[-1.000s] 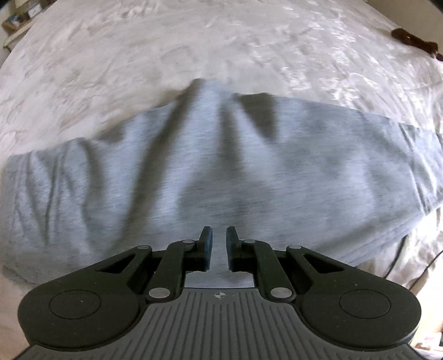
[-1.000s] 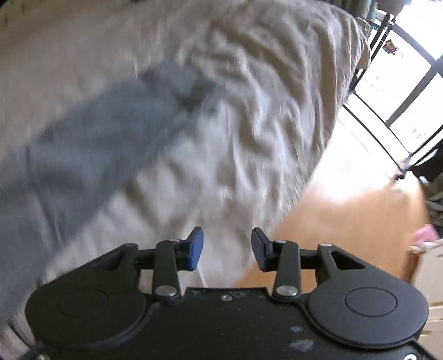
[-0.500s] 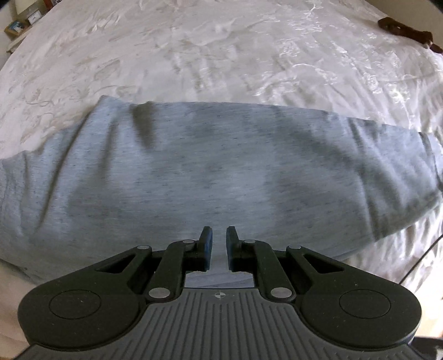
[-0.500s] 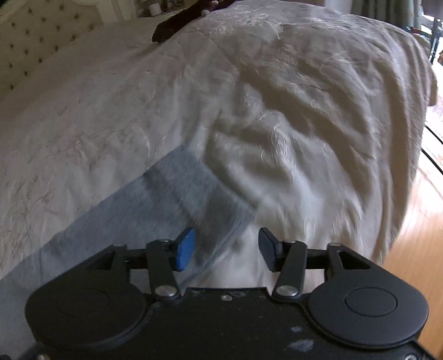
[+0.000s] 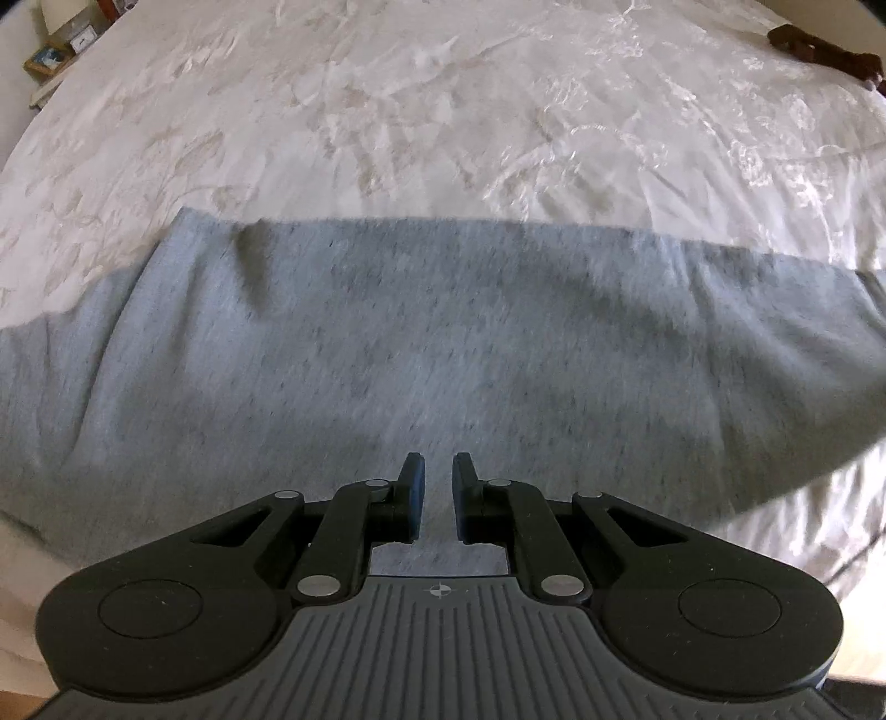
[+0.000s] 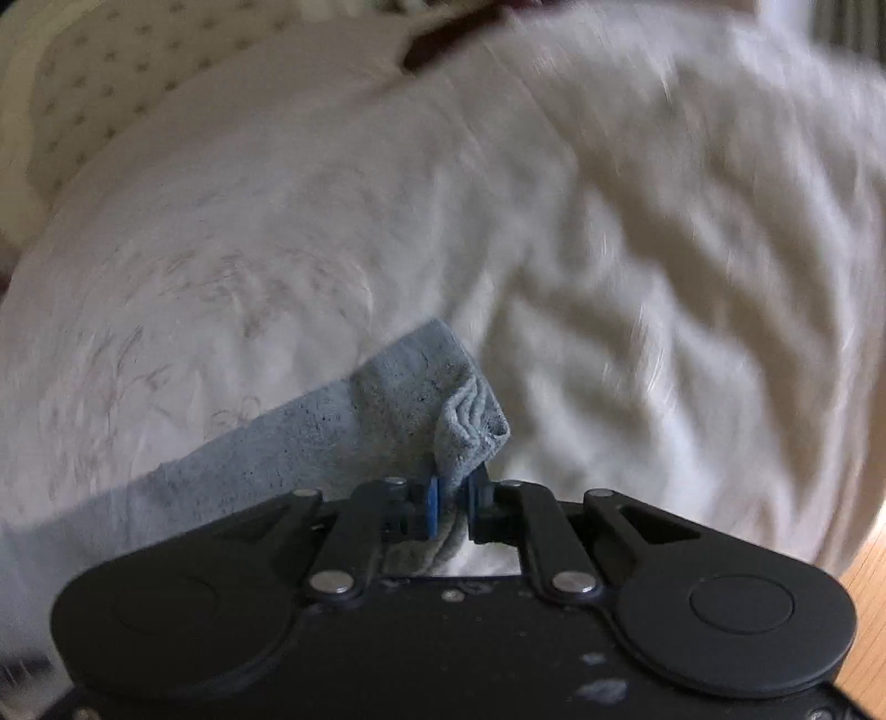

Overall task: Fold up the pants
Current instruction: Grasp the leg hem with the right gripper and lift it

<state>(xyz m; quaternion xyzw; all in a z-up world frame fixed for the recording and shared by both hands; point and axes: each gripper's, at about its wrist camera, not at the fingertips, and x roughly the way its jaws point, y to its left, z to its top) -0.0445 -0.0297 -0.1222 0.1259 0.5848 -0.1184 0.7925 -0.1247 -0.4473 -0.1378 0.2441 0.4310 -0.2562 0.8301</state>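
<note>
Pants point(image 5: 432, 343) of grey jersey lie spread flat across the near part of the bed point(image 5: 443, 111), running from the left edge of the left wrist view to its right edge, with a small pucker near their far left corner. White patterned bedding shows beyond them, and a dark brown object point(image 5: 819, 50) rests at the far right of the bed.

Left tongs point(image 5: 438, 487) hang just above the grey cloth near its near edge, clenched almost together with only a narrow slit between the blue pads and no fabric caught in it.

Right tongs point(image 6: 453, 507) are closing on the cuffed end of one pant leg point(image 6: 443, 410); the bunched hem sits pinched between the blue pads, and the leg trails away to the left over the bedding. Wooden floor point(image 6: 864, 570) shows at the near right past the bed's edge. This view is blurred.
</note>
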